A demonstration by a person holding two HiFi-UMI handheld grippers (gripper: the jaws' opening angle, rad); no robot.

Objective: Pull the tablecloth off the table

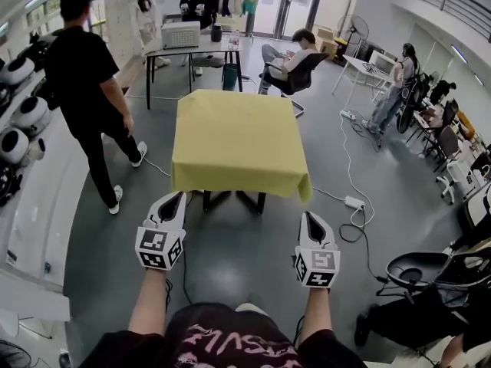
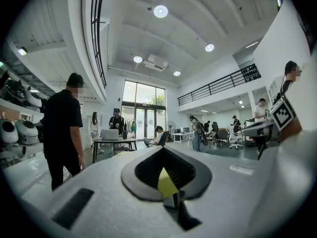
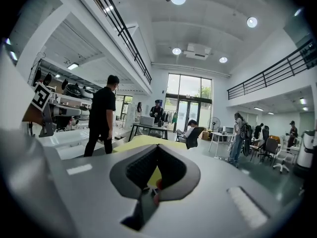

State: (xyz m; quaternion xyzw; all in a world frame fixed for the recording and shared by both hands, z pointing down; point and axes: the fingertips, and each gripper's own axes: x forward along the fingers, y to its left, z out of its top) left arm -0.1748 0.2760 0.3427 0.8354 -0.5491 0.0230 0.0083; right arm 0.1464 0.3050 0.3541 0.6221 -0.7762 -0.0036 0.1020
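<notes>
A yellow tablecloth (image 1: 238,140) covers a small table in the middle of the floor and hangs over its near edge. My left gripper (image 1: 177,196) is shut and empty, held just short of the cloth's near left corner. My right gripper (image 1: 308,216) is also shut and empty, a little further back from the near right corner. In the left gripper view the closed gripper (image 2: 163,149) points level at the room, with a sliver of the yellow cloth (image 2: 166,182) showing through its gap. In the right gripper view the cloth (image 3: 141,142) lies just beyond the closed gripper (image 3: 157,147).
A person in black (image 1: 88,90) walks at the left beside a white shelf with robot parts (image 1: 19,113). Behind the table a person sits in a chair (image 1: 291,56), next to a dark table (image 1: 192,44). A power strip and cables (image 1: 353,202) lie on the floor at right.
</notes>
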